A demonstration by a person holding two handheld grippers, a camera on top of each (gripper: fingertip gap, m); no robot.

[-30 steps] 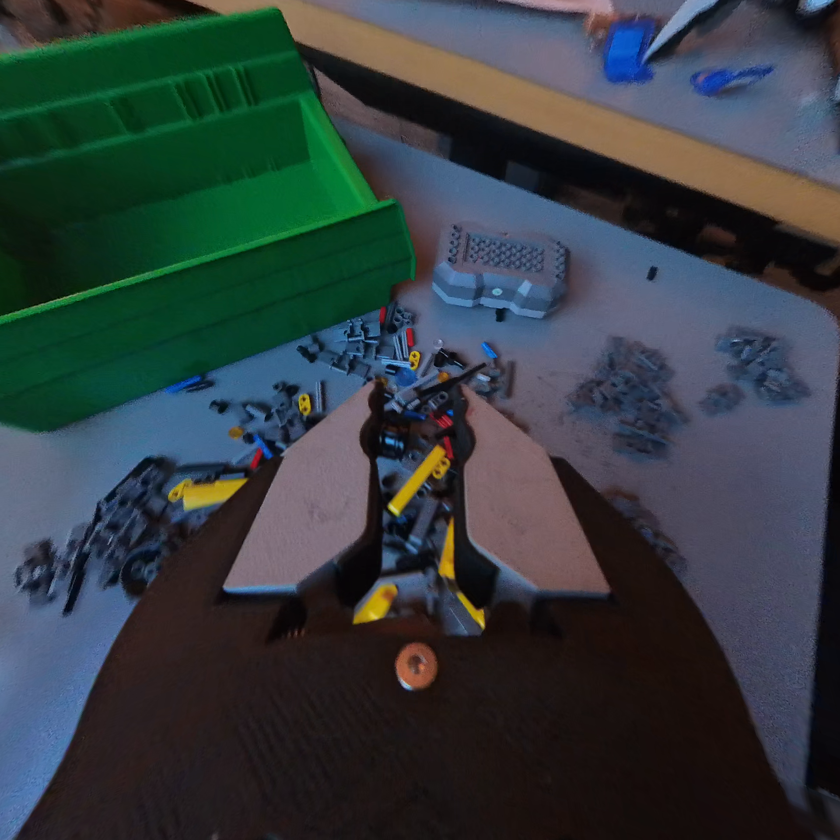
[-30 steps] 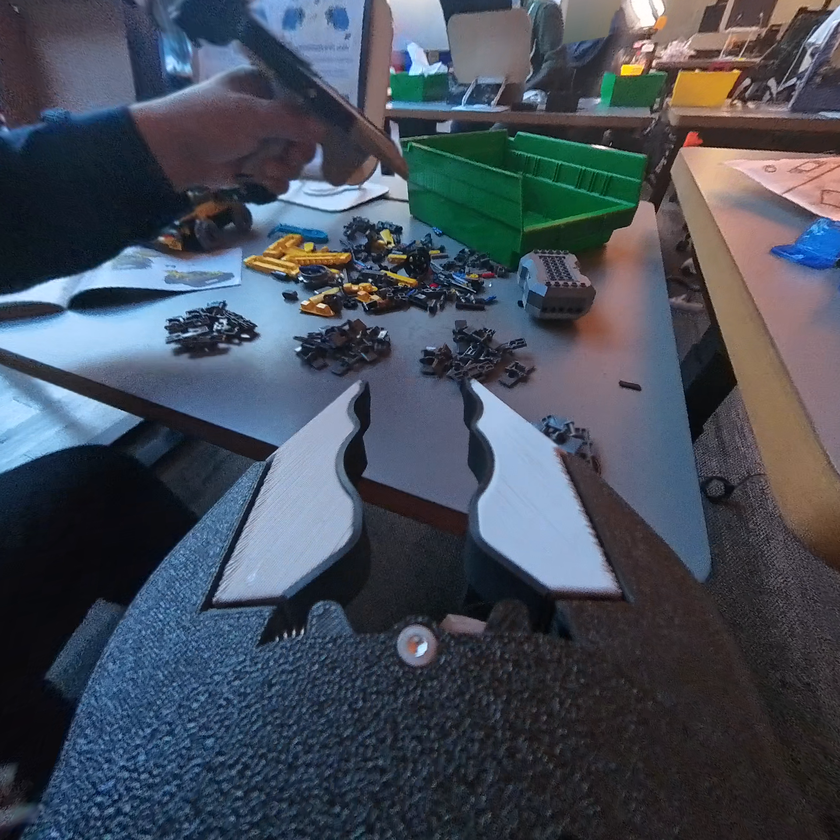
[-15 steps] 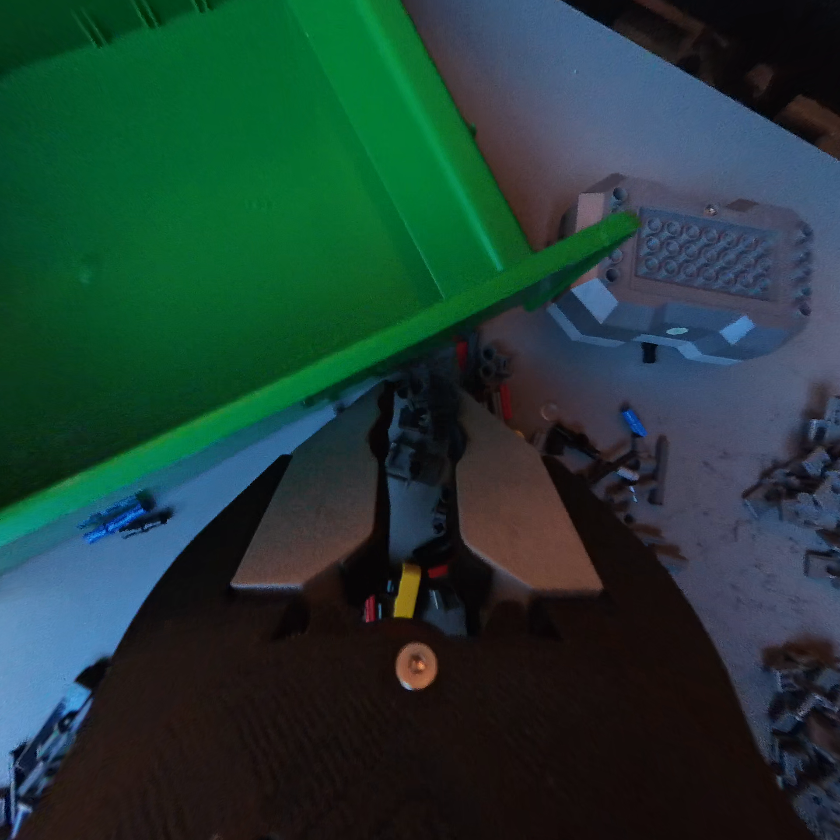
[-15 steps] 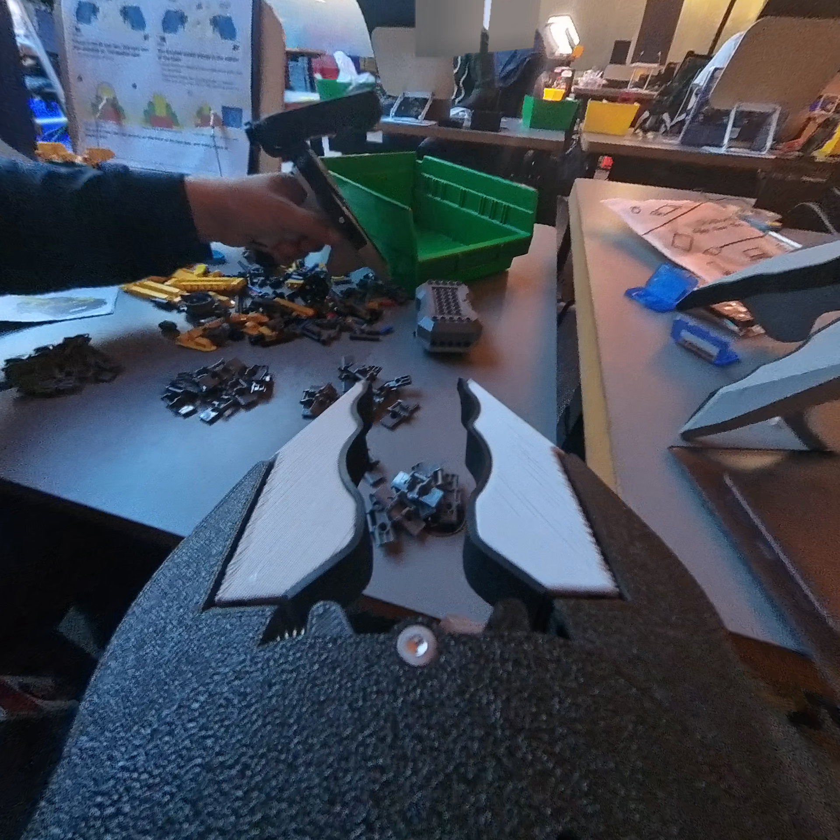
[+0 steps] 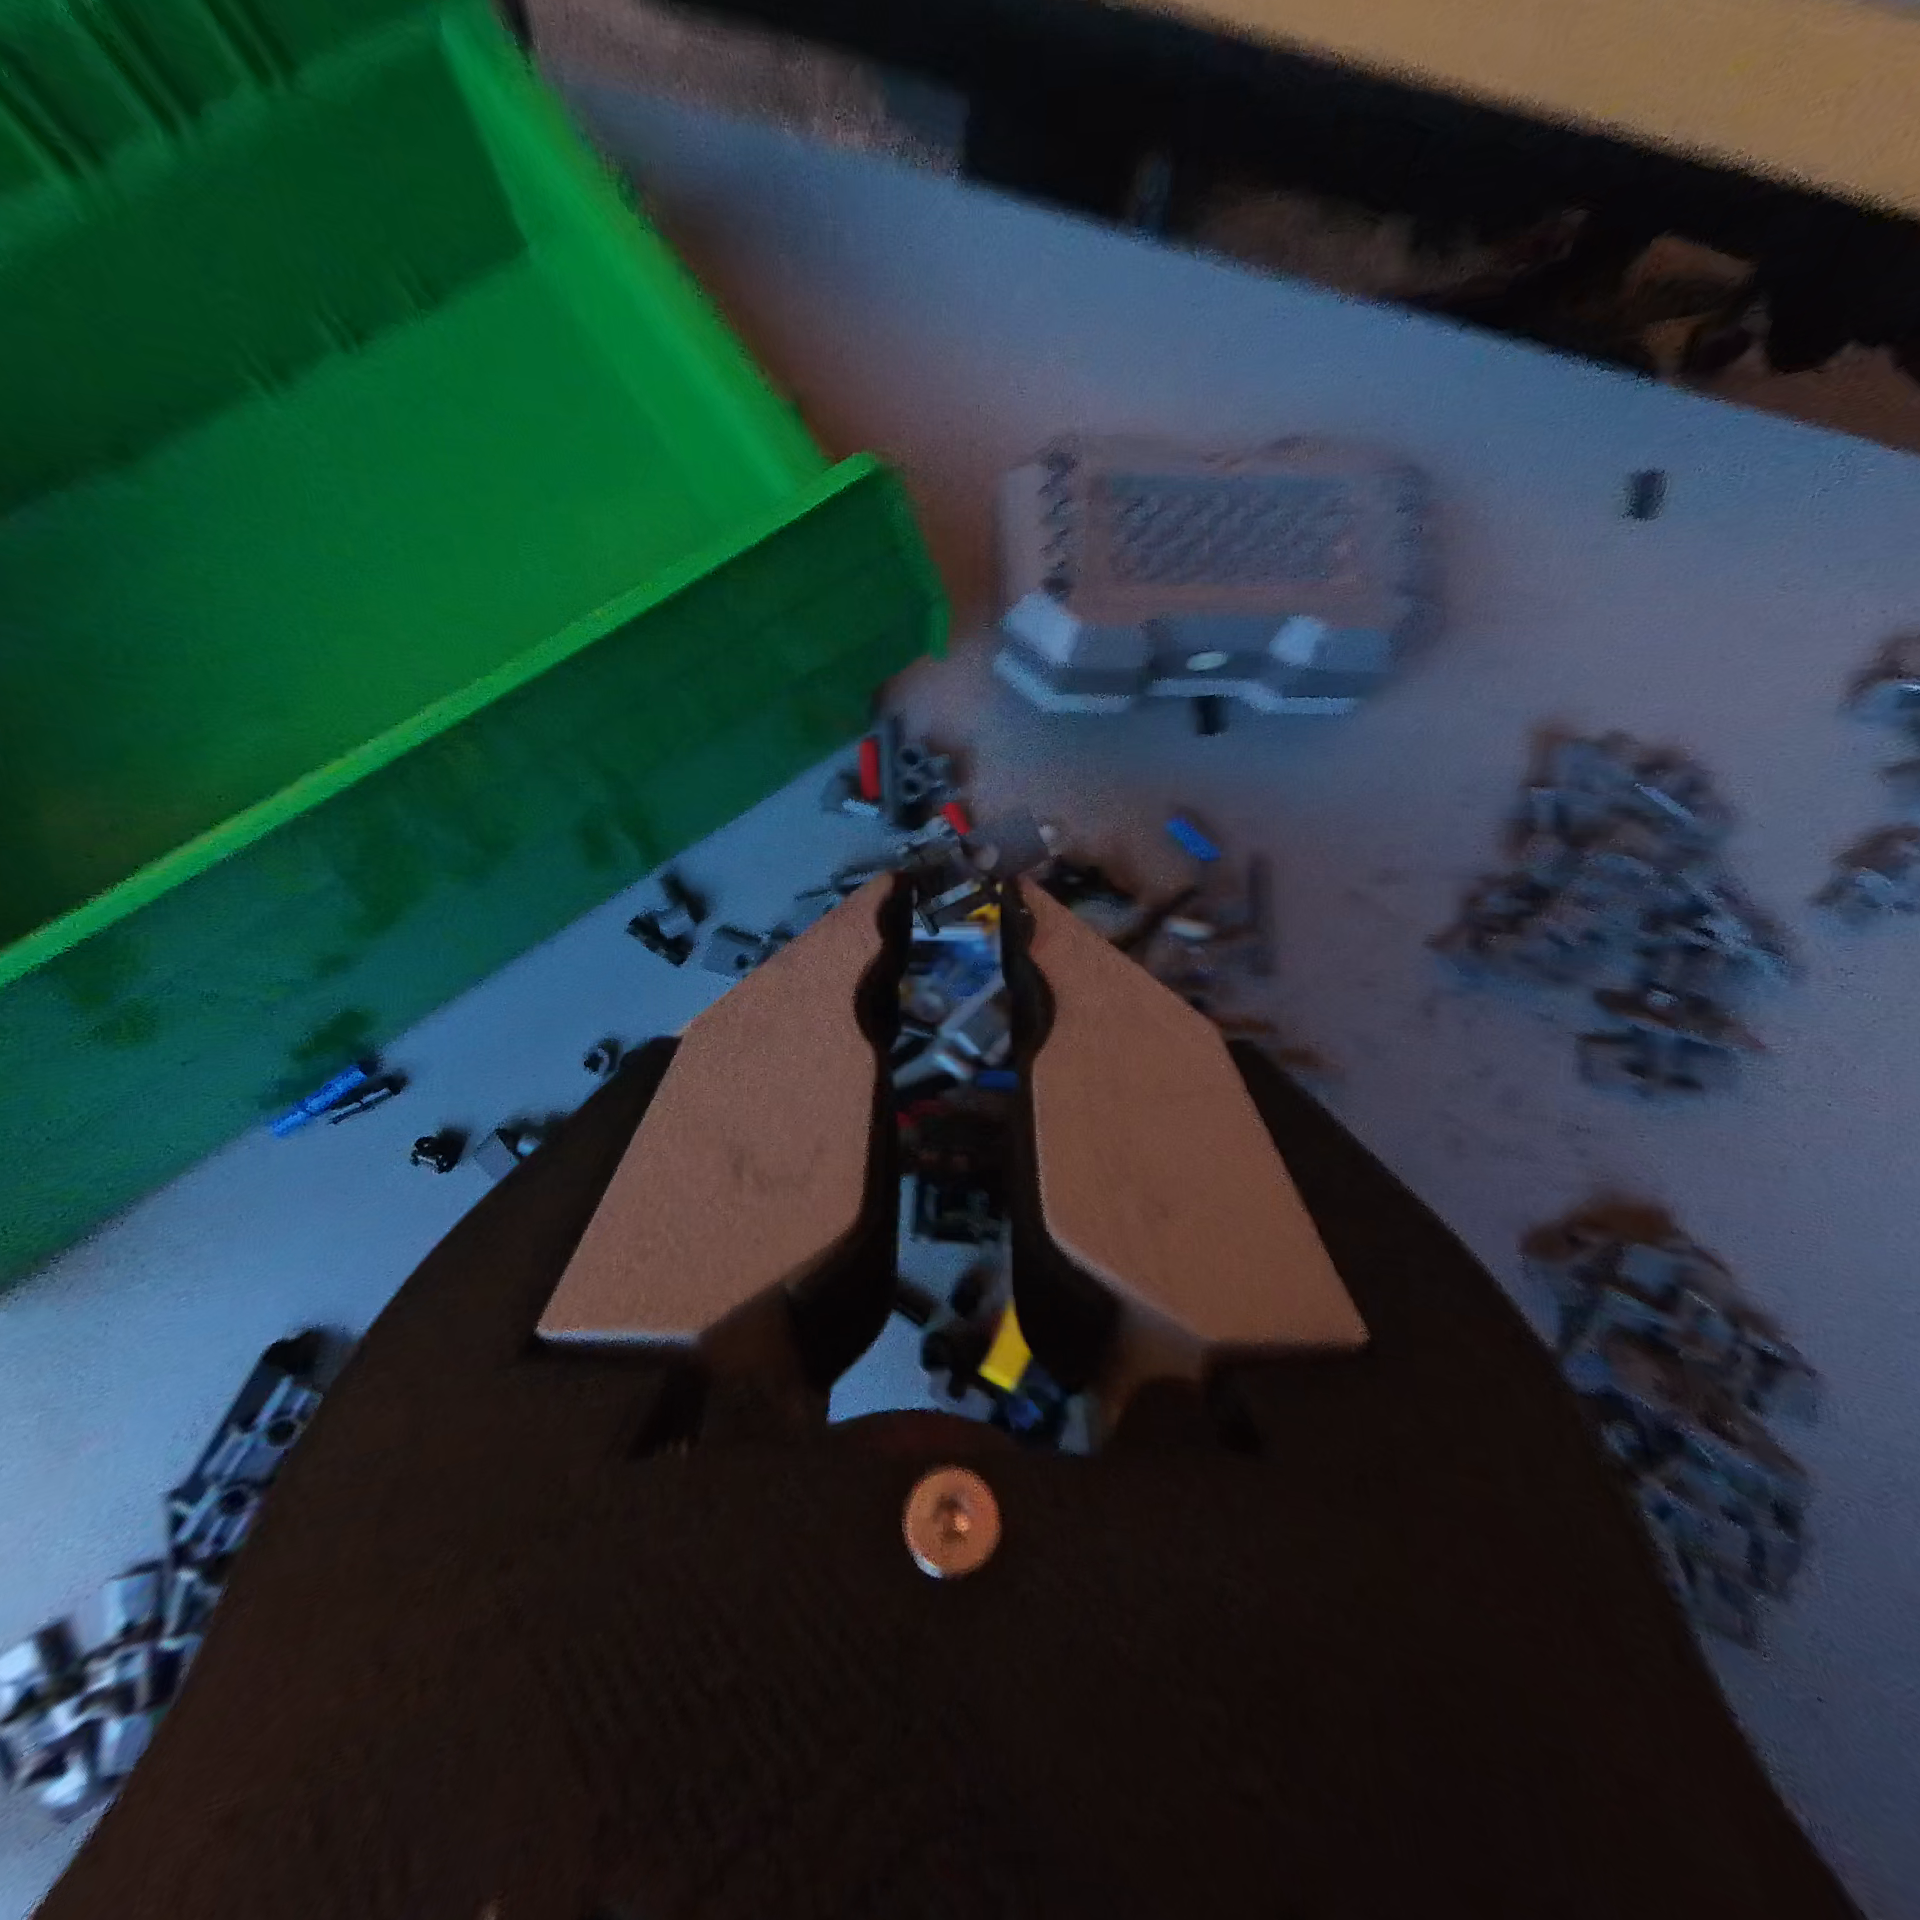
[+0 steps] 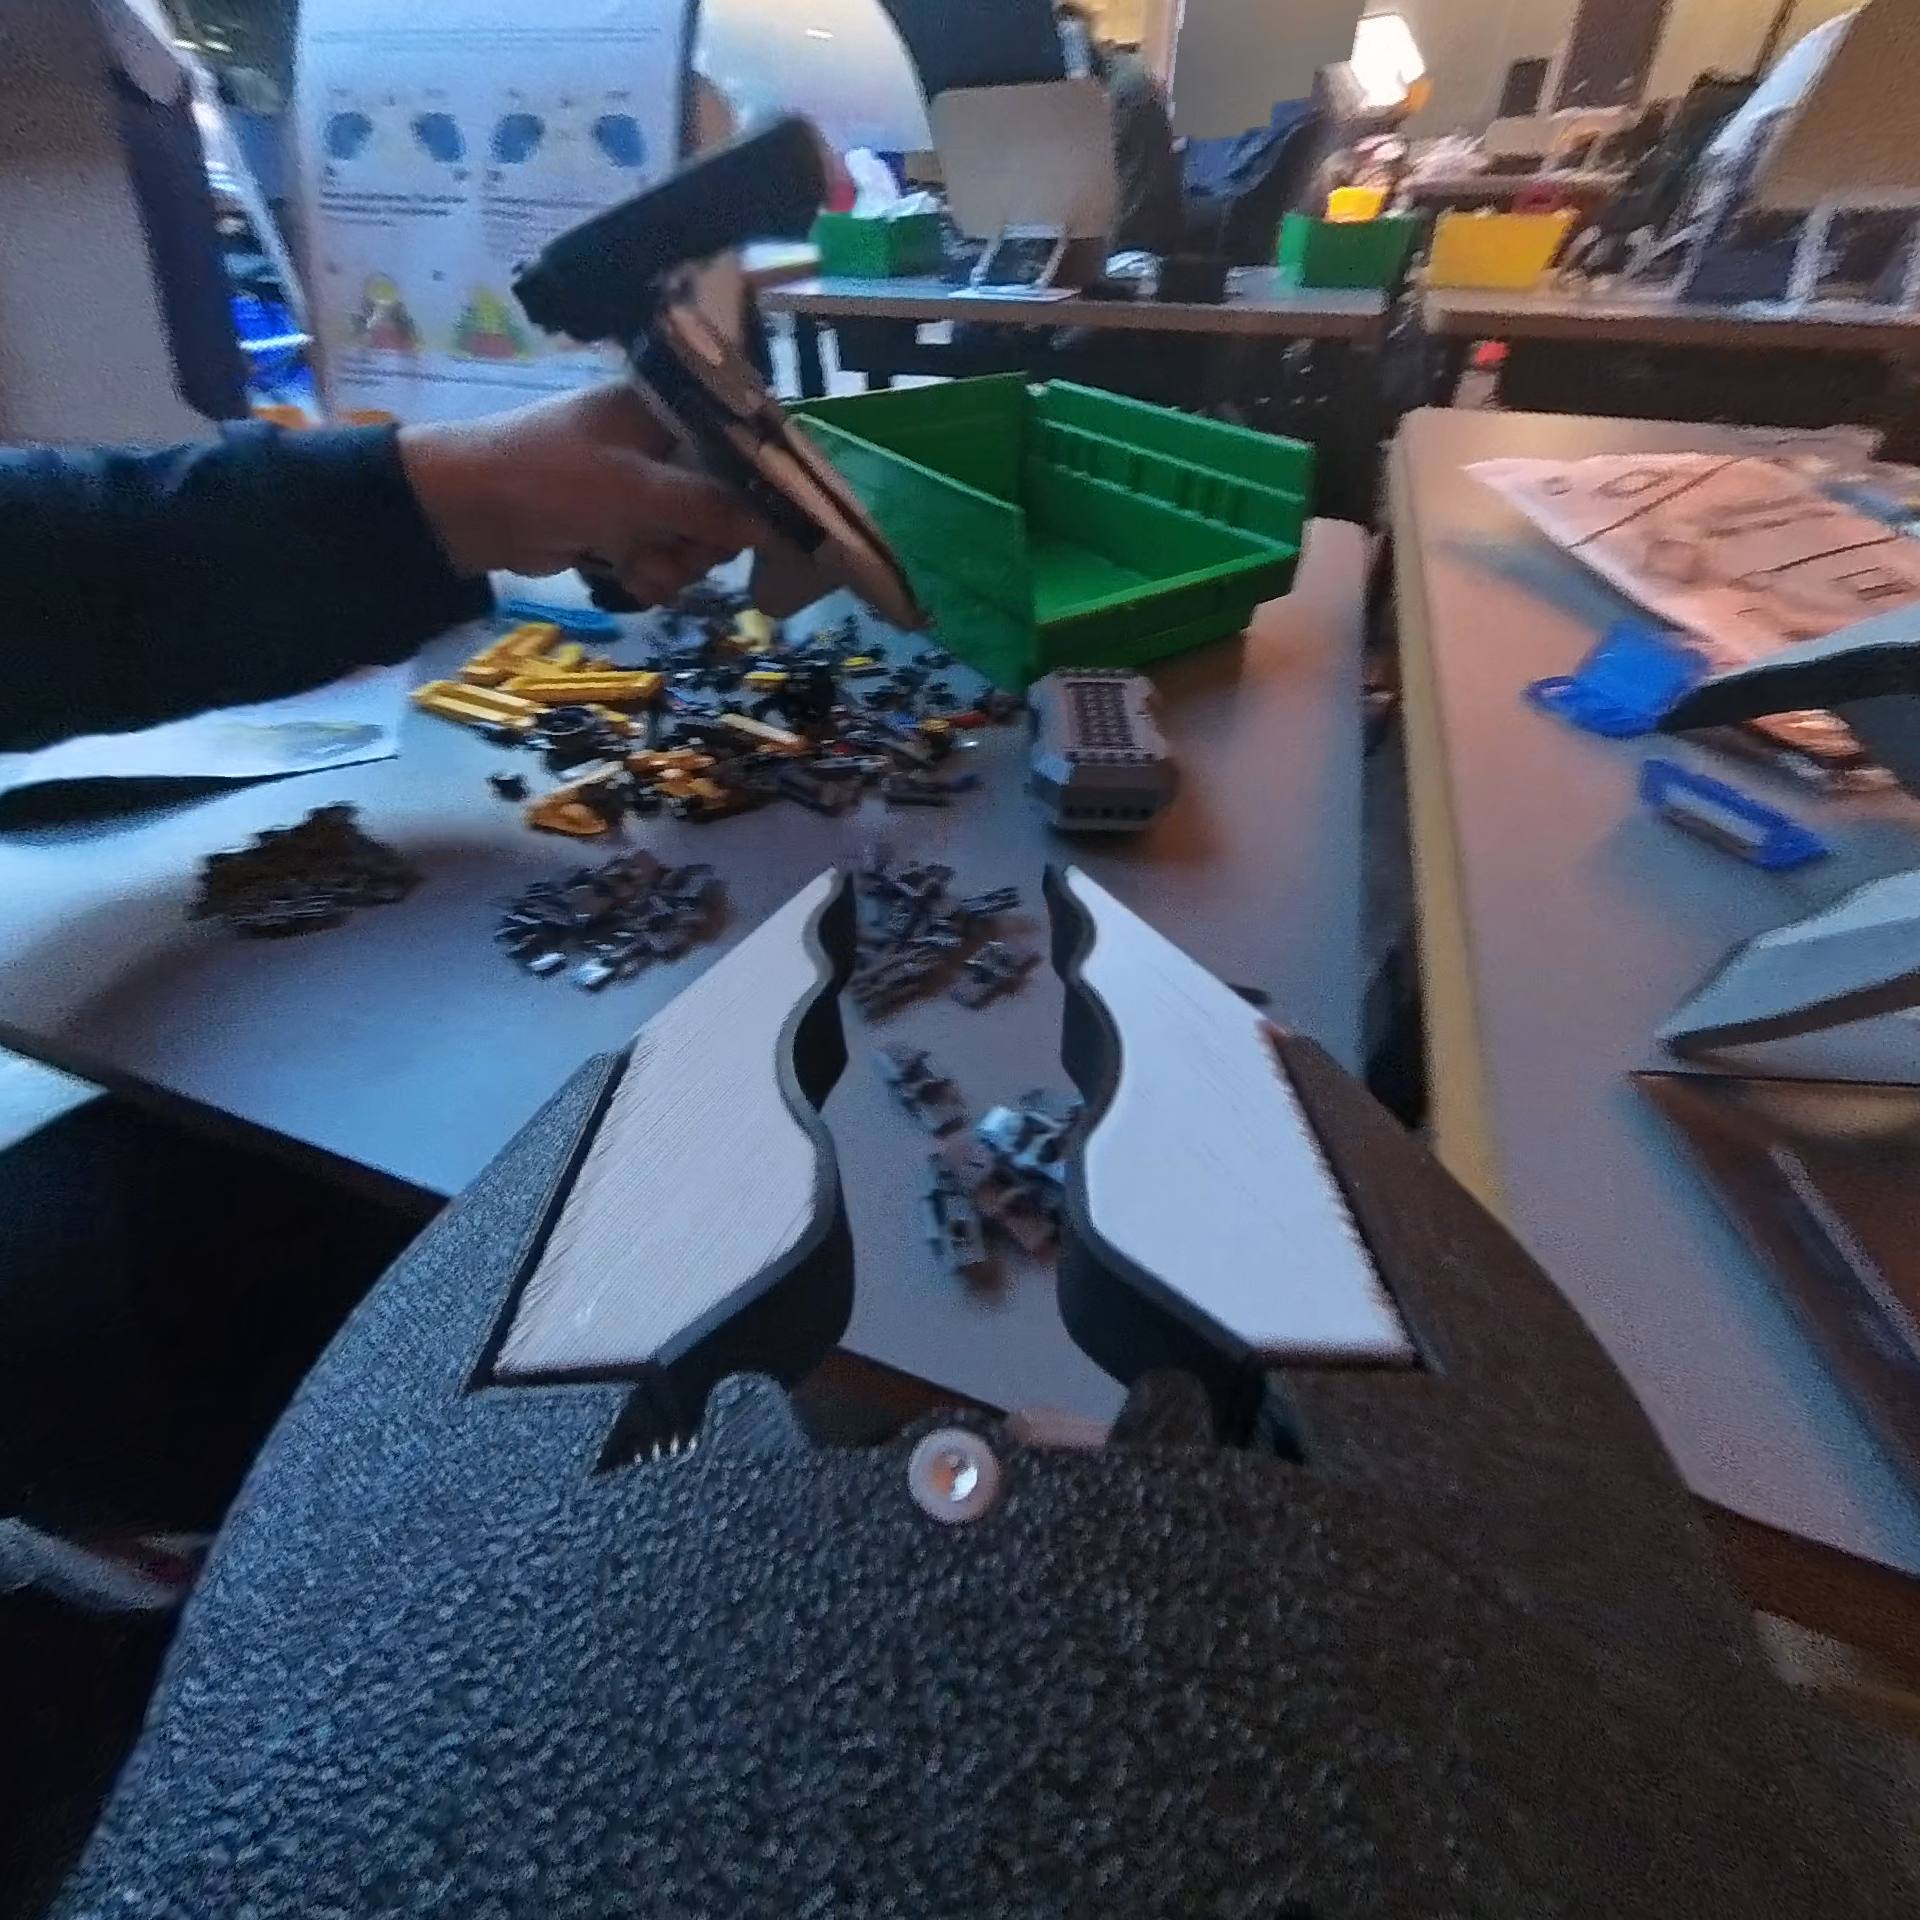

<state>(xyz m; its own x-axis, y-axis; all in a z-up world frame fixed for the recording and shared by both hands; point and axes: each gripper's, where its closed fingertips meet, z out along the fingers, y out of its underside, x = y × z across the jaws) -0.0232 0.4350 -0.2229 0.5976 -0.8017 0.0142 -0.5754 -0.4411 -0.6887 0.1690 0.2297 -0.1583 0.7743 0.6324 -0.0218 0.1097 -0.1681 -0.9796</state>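
Note:
My left gripper [image 5: 956, 899] hovers over a mixed pile of small toy building parts [image 5: 935, 821], just right of the green bin [image 5: 468, 790]. Its jaws stand a narrow gap apart, and I see nothing clamped between them; the view is blurred. In the right wrist view a person's hand [image 6: 561, 499] holds the left gripper [image 6: 906, 618] tilted down above the pile [image 6: 748, 727], in front of the bin [image 6: 966, 540]. My right gripper [image 6: 945, 894] is open and empty above the table's near edge, over small clusters of dark parts [image 6: 935, 935].
A grey studded block [image 5: 1216, 582] lies right of the bin and also shows in the right wrist view [image 6: 1101, 748]. Heaps of grey parts [image 5: 1610, 935] lie further right. Yellow parts [image 6: 551, 686] and a booklet [image 6: 208, 743] lie at left. A second table [image 6: 1507, 935] stands at right. Across from one pair of fingers to the other is roughly 30 cm.
My left gripper has drawn back from the bin's front wall to over the pile, and its jaws stand closer together. My right gripper has moved forward from the table's edge over the dark clusters, still open.

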